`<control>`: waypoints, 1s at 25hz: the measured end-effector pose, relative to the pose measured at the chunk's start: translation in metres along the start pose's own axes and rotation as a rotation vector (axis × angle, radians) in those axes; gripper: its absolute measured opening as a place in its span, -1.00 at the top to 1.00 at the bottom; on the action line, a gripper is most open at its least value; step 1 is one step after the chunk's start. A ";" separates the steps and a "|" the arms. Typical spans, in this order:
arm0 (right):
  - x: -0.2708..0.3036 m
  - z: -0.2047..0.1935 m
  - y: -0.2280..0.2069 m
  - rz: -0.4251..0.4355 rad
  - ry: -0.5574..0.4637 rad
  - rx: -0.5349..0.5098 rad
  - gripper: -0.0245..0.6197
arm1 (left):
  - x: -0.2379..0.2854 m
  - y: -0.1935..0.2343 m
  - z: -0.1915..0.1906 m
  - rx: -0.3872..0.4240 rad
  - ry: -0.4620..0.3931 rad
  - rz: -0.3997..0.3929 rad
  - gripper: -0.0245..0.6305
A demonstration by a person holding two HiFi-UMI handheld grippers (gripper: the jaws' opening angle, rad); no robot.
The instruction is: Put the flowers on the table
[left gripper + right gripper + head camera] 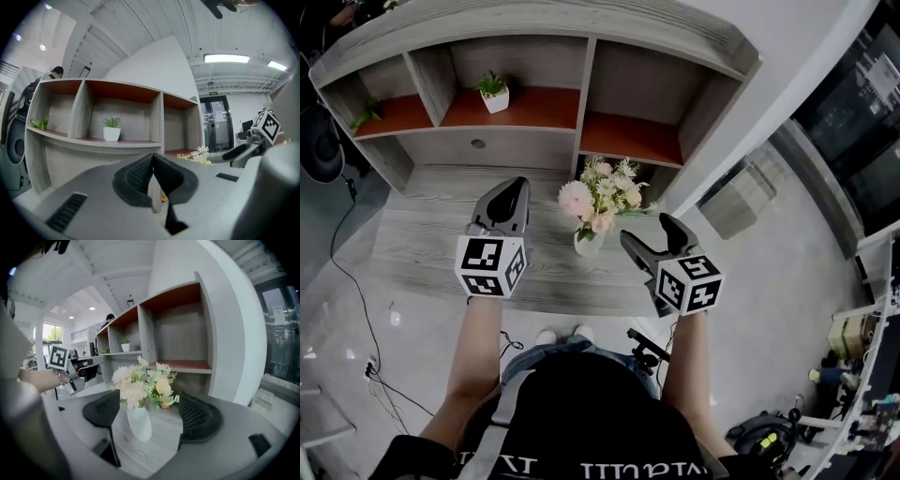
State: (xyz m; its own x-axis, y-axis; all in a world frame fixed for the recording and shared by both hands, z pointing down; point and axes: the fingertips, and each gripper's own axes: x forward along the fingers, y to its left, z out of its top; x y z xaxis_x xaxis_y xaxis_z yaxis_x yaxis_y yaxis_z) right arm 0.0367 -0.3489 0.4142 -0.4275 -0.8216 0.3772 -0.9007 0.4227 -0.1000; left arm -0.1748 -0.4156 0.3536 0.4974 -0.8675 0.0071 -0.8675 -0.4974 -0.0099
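A bunch of pink, white and yellow flowers (600,199) stands upright in a small white vase (588,244) on the grey wood table (422,246). My right gripper (647,230) is open just right of the vase and does not touch it. In the right gripper view the vase (139,423) and flowers (140,383) show between the spread jaws of that gripper (152,414), nearer the left jaw. My left gripper (517,185) hovers left of the flowers, shut on nothing. In the left gripper view its pads (140,176) meet, and the flower tips (200,153) peek out at the right.
A shelf unit (581,103) with open compartments rises behind the table. A small green plant in a white pot (494,94) sits in the middle compartment, and another green sprig (366,114) in the left one. Cables (356,291) trail on the floor at left.
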 end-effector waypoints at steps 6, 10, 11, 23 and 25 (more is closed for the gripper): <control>-0.019 0.043 0.009 -0.016 -0.131 -0.089 -0.20 | -0.003 0.002 0.012 0.012 -0.023 0.004 0.89; -0.030 0.066 0.001 -0.093 -0.195 -0.106 0.49 | -0.003 0.004 0.023 0.031 -0.042 0.004 0.89; -0.034 0.072 -0.002 -0.105 -0.218 -0.094 0.63 | -0.003 0.004 0.026 0.036 -0.047 0.004 0.89; -0.054 0.118 -0.012 -0.179 -0.348 -0.111 0.88 | -0.001 -0.001 0.059 0.105 -0.099 -0.012 0.89; -0.055 0.121 -0.013 -0.193 -0.343 -0.134 0.88 | 0.000 -0.002 0.063 0.104 -0.105 -0.013 0.89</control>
State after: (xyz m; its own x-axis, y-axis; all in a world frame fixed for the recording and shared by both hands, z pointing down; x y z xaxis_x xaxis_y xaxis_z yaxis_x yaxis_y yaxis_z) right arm 0.0627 -0.3558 0.2834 -0.2727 -0.9610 0.0463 -0.9586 0.2755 0.0720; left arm -0.1727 -0.4144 0.2910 0.5119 -0.8536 -0.0969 -0.8576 -0.5014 -0.1142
